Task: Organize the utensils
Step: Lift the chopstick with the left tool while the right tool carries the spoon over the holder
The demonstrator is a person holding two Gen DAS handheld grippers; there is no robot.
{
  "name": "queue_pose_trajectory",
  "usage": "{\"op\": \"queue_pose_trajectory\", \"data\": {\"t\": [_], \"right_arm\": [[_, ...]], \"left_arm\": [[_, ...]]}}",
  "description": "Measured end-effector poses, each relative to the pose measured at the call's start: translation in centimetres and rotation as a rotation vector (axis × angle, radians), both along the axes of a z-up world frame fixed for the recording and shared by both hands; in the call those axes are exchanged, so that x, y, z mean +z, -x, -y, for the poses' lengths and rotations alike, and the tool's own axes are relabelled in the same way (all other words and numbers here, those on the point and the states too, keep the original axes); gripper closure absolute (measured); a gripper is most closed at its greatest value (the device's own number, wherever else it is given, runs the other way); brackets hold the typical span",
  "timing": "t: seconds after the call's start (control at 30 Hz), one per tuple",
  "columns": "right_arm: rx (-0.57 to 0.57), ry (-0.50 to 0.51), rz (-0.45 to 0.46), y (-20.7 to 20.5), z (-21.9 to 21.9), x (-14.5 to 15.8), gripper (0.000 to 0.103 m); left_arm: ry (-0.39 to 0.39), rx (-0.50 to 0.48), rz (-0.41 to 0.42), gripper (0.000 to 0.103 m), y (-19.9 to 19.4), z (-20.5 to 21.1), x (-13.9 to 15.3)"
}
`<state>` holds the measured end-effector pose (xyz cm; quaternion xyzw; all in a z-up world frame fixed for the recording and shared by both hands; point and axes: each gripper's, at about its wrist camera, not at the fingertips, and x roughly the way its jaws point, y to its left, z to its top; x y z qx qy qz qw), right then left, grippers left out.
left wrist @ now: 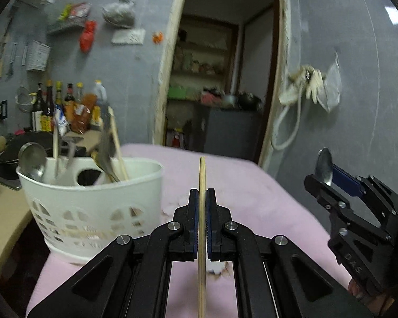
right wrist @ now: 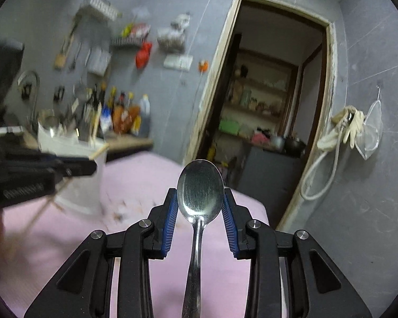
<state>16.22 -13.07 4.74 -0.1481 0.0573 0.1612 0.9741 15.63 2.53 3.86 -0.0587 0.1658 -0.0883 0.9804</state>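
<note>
Left gripper (left wrist: 202, 198) clamped on a chopstick (left wrist: 202, 175), right gripper (right wrist: 200, 198) pinching a spoon (right wrist: 200, 185) by its bowl, both beside the white basket (left wrist: 92, 198), so tip each in handle-down, one at a time

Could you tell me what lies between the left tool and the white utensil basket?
Only bare pink cloth, as the left wrist view shows.

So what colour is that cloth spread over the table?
Pale pink. The cloth shows best in the left wrist view, under the white utensil basket.
</note>
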Motion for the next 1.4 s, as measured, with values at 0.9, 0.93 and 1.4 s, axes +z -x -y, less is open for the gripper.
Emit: {"op": "queue_pose_trajectory", "data": {"t": [0.9,0.93,1.4], "right_arm": [[0.385,-0.497,0.153,-4.2,-11.1,10.5,0.073],[0.384,-0.508,0.155,-4.5,-11.2,10.3,0.073],[0.347,-0.611,0.108,-8.6,-10.5,5.7,0.072]], "left_arm": [[0.275,0.226,0.387,0.100,-1.5,-18.4,10.2],[0.285,0.233,0.397,0.100,-1.5,-18.9,10.2],[0.364,0.390,0.498,0.100,-1.7,-22.3,7.9]]}}
